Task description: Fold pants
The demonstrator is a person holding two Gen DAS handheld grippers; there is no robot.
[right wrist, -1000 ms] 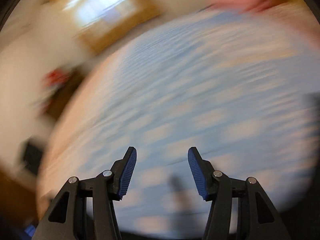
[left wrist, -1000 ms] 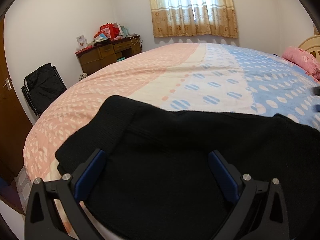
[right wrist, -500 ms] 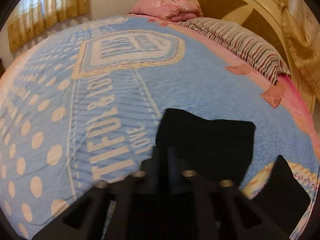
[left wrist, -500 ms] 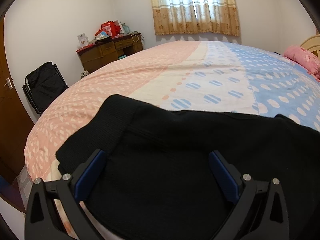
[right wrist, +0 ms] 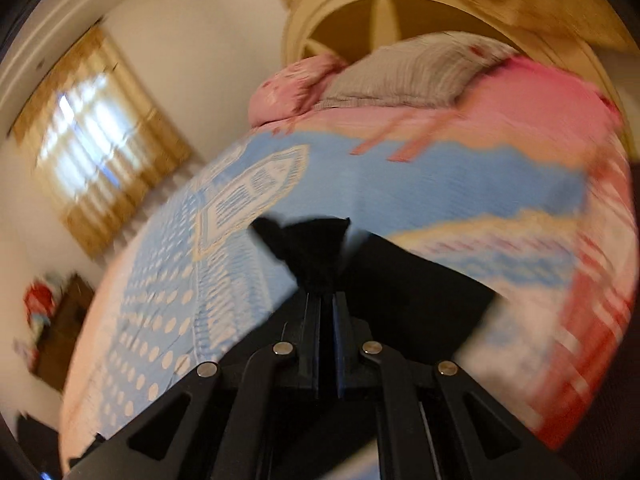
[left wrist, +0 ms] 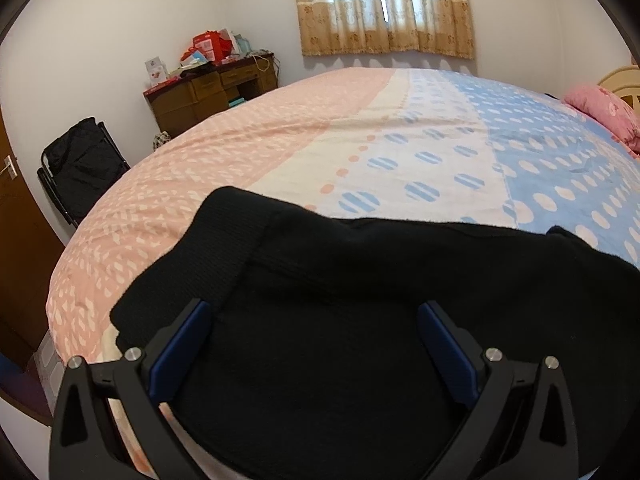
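Bedspread [left wrist: 400, 120] dotted | pants [left wrist: 360, 320] on it | right gripper [right wrist: 327, 300] pinching pants

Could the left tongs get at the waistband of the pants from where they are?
Probably yes. The left tongs are open above the black pants, and the ribbed waistband lies just ahead of the left finger on the bed, with nothing lying over it.

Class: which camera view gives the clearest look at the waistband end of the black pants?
The left wrist view: the ribbed waistband lies sharp and flat on the bed. The right wrist view is blurred, showing only bunched black fabric pinched in the right hand-held gripper.
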